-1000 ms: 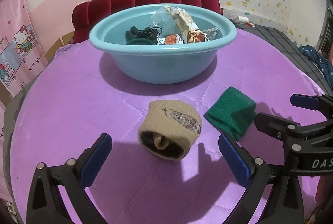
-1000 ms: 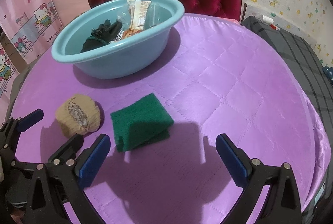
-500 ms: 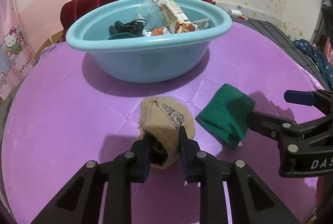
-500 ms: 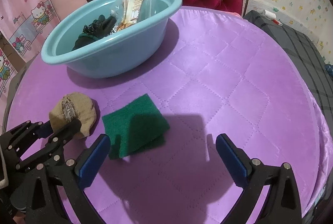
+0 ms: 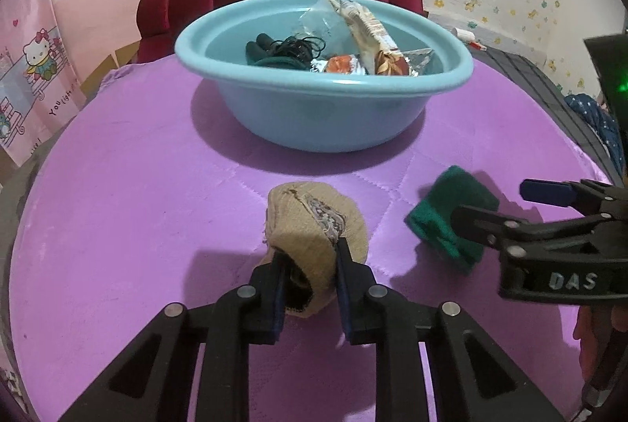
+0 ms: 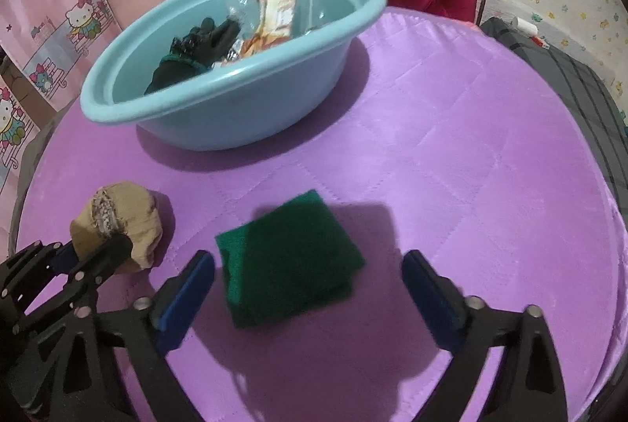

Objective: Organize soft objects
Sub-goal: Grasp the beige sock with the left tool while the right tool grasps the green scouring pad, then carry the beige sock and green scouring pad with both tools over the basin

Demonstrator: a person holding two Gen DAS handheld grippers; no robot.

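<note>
The right gripper's black finger point(image 5: 482, 221) hid part of the folded green cloth point(image 5: 443, 214). The round blue plastic tub point(image 6: 235, 108) looked blurry in the right view.

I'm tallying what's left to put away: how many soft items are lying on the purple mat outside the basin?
2: the tan bundle, pinched by the left gripper, and the green cloth beside it, between the closing right gripper's jaws, untouched.

Two soft items on the purple quilted tabletop point(image 5: 117, 210), before a light blue basin point(image 5: 314, 123).

A rolled beige sock bundle point(image 5: 314, 225), dark inside at its open end and with a patterned strip along the top, lies just left of a folded dark green cloth point(image 6: 286, 265); the two are apart. The basin holds dark gloves point(image 6: 196, 45) and crinkled wrappers point(image 5: 376, 41).
</note>
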